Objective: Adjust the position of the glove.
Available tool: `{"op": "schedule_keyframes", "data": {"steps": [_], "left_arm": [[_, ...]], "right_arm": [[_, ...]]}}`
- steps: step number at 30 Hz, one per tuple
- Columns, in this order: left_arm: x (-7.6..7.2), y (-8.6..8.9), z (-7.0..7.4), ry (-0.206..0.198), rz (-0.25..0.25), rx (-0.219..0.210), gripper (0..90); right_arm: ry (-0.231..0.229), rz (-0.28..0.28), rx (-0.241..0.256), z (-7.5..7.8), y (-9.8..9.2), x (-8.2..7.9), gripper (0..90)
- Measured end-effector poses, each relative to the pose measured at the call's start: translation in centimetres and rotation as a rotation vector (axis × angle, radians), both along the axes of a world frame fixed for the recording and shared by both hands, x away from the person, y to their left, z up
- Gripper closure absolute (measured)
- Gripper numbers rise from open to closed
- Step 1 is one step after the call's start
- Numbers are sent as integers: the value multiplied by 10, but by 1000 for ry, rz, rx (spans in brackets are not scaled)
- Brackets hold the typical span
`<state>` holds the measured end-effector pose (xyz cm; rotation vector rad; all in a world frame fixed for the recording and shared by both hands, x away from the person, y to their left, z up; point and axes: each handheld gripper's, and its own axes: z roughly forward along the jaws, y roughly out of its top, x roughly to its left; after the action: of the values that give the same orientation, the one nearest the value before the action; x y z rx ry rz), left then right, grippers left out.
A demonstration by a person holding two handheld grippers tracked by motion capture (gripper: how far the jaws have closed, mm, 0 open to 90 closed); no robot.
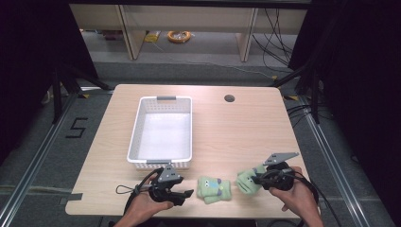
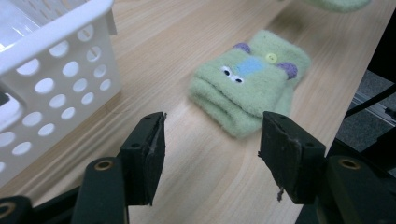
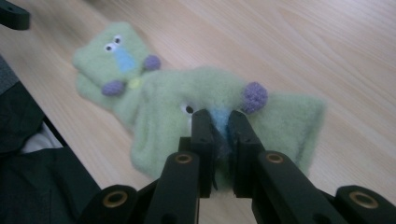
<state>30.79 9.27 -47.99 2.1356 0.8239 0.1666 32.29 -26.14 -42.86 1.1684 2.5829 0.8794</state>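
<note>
Right tool (image 3: 219, 128) pinching green mitten (image 3: 280, 116); second mitten (image 3: 112, 60) beyond.

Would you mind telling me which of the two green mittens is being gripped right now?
The right-hand mitten, pinched in the right gripper by its blue face patch. The other mitten lies free on the table, ahead of the open left gripper.

table (image 1: 222, 137): light wood (cable hole) | on it: white basket (image 1: 136, 124), green mitten (image 1: 213, 188)
</note>
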Motion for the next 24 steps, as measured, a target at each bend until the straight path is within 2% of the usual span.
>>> {"op": "schedule_keyframes", "data": {"steps": [1, 3, 4, 6, 7, 8, 10, 12, 13, 14, 15, 16, 17, 18, 20, 21, 22, 23, 24], "left_arm": [[0, -1, -1, 10, 3, -8, 407], [-2, -3, 0, 6, -11, 4, 415], [-3, -5, -1, 23, -1, -28, 417], [-3, -6, -1, 10, 1, -33, 417], [-4, -6, 0, 10, -1, -28, 418], [-3, -5, 0, 4, -14, -14, 418], [-2, -4, 1, 0, -18, 1, 418], [-3, -5, 1, 3, -19, -14, 418], [-3, -5, 1, 3, -19, -14, 418], [-4, -6, 1, 13, -5, -24, 418], [-4, -6, 1, 13, -5, -24, 418], [-5, -7, 1, 6, -4, -33, 418], [-5, -7, 1, 5, -2, -38, 418], [-4, -6, 2, -6, -17, -5, 420], [-6, -7, 2, -11, -7, -14, 420], [-6, -8, 2, -9, 2, -10, 420], [-6, -8, 2, -12, -9, -17, 420], [-6, -9, 3, -11, 1, -27, 420], [-6, -8, 3, -15, -5, -24, 420]], "right_arm": [[3, 2, 4, 2, 3, -1, 835], [-9, 30, 3, 2, 16, -4, 835], [-10, 46, 0, 3, 22, -5, 835], [-13, 62, -4, 4, 27, -6, 835], [-29, 62, 2, 6, 34, -6, 835], [-18, 85, 6, 9, 38, -6, 835], [-10, 80, 18, 12, 42, -7, 835], [-36, 104, 8, 14, 51, -6, 835], [-36, 104, 8, 14, 51, -6, 835], [-38, 129, 21, 16, 57, -5, 835], [-38, 129, 21, 16, 57, -5, 835], [-41, 126, 41, 16, 61, -5, 835], [-32, 136, 31, 18, 63, -5, 835], [-38, 175, 39, 18, 68, -3, 835], [-43, 171, 54, 17, 71, -4, 835], [-27, 179, 46, 18, 72, -3, 835], [-31, 175, 47, 16, 76, -3, 835], [-31, 175, 47, 16, 76, -3, 835], [-19, 166, 50, 15, 79, -3, 835]]}}
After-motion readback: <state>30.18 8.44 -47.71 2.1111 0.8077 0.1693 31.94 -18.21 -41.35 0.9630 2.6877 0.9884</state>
